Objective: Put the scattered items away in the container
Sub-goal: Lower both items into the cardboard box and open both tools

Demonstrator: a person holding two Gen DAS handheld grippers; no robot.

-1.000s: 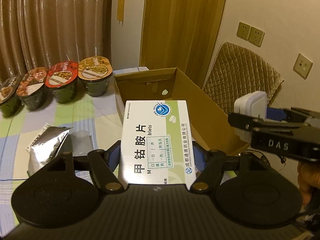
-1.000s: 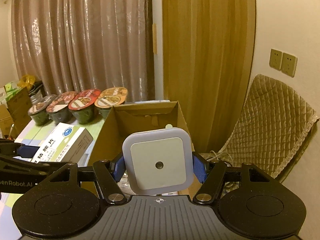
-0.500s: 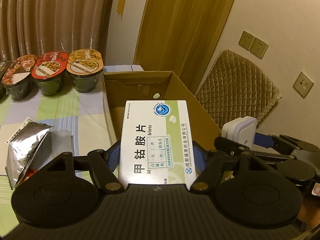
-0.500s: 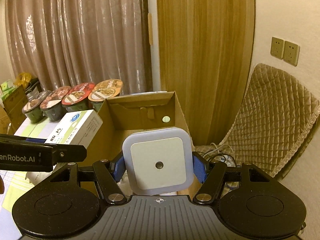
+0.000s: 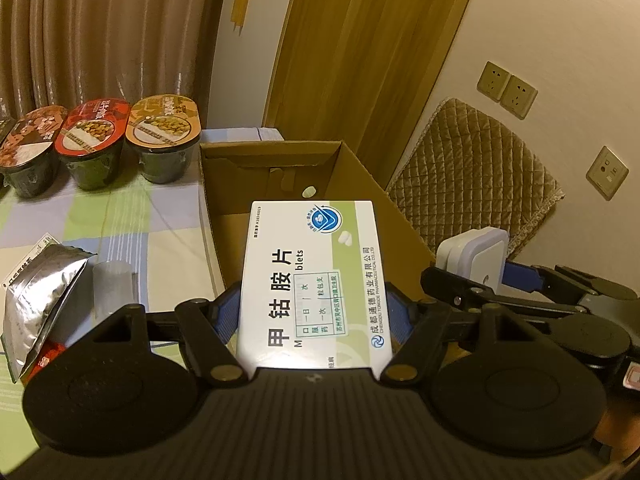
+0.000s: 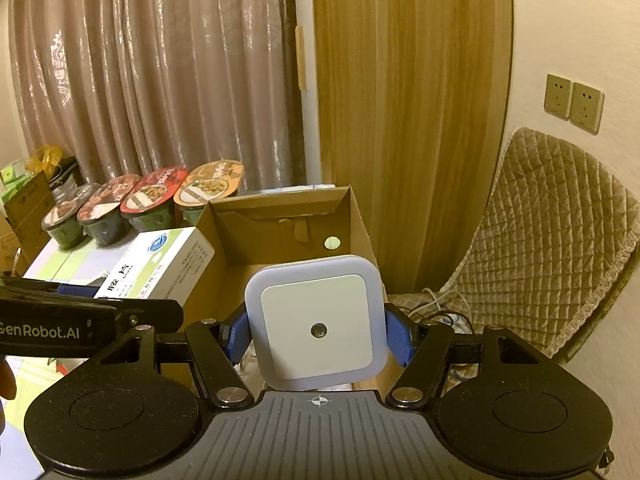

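Note:
My left gripper is shut on a white and green medicine box, held over the near end of the open cardboard box. My right gripper is shut on a square white night light, just at the carton's near right wall. In the left wrist view the night light and the right gripper sit to the right of the carton. The medicine box and left gripper show at the left of the right wrist view.
A silver foil pouch and a translucent cup lie on the checked tablecloth left of the carton. Three instant food bowls line the back by the curtain. A quilted chair and cables stand right of the table.
Both grippers have moved forward and lower toward the carton, which looks larger and nearer. The right gripper has come in beside the left. Both holds are unchanged.

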